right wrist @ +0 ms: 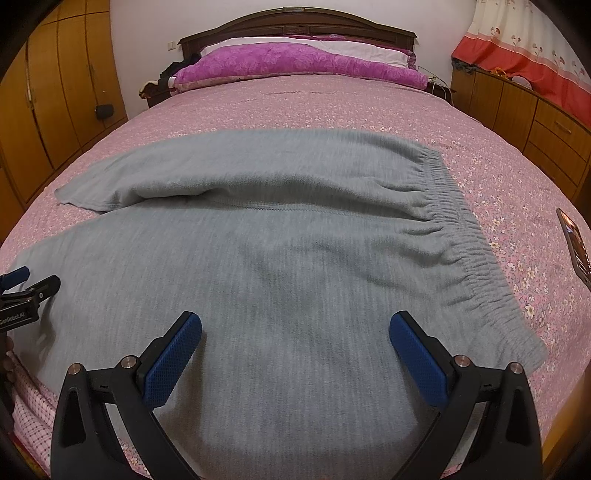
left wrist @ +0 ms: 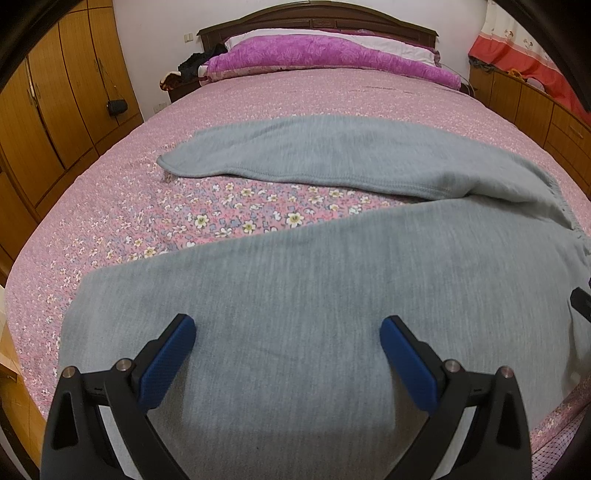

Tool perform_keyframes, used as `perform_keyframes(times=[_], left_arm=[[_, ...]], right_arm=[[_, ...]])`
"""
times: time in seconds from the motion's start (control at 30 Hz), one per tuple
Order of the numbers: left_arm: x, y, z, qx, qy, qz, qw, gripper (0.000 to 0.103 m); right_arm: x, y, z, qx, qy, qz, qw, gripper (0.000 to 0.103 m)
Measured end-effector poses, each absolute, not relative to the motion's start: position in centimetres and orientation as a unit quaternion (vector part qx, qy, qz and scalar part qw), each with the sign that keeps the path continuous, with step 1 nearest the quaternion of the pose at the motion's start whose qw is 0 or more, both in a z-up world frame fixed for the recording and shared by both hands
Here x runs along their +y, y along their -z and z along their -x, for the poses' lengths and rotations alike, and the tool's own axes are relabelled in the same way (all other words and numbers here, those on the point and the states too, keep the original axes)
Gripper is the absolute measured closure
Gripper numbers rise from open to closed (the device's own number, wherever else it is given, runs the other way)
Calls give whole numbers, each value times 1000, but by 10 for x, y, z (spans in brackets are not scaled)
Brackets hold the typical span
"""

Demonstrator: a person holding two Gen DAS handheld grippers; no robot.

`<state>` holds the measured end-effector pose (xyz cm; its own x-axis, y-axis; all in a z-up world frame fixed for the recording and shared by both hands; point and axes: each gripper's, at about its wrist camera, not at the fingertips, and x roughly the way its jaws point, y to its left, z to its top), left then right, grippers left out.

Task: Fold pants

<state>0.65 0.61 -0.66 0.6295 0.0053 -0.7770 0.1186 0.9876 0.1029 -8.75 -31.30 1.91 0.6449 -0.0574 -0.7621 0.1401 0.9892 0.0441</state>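
Grey knit pants [right wrist: 295, 236] lie spread flat on the pink floral bedspread [right wrist: 314, 107], elastic waistband [right wrist: 465, 236] to the right, the two legs running left in a V. In the left wrist view the near leg [left wrist: 295, 295] fills the foreground and the far leg [left wrist: 314, 151] lies beyond a wedge of bedspread [left wrist: 236, 218]. My left gripper [left wrist: 288, 328] hovers open over the near leg, blue pads wide apart, holding nothing. My right gripper [right wrist: 295, 325] is open above the seat area near the waistband. The left gripper [right wrist: 22, 284] also shows at the right wrist view's left edge.
Purple pillows [right wrist: 295, 62] and a dark headboard [right wrist: 295, 26] sit at the far end of the bed. Wooden wardrobes [left wrist: 55, 99] line the left side, a low wooden cabinet [right wrist: 535, 122] the right. A phone [right wrist: 576, 243] lies on the bed's right edge.
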Motion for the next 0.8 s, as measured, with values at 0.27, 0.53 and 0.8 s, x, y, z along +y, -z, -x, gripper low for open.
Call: perform_keyframes(times=[0.27, 0.53, 0.8], left_arm=[[6, 7, -7, 430, 32, -72, 900, 0], [6, 7, -6, 429, 32, -72, 900, 0], [6, 7, -6, 430, 32, -72, 900, 0]], right_arm=[[-313, -19, 87, 419, 54, -55, 905, 4], [-312, -18, 87, 420, 54, -55, 904, 4], [-313, -18, 87, 420, 54, -55, 904, 4]])
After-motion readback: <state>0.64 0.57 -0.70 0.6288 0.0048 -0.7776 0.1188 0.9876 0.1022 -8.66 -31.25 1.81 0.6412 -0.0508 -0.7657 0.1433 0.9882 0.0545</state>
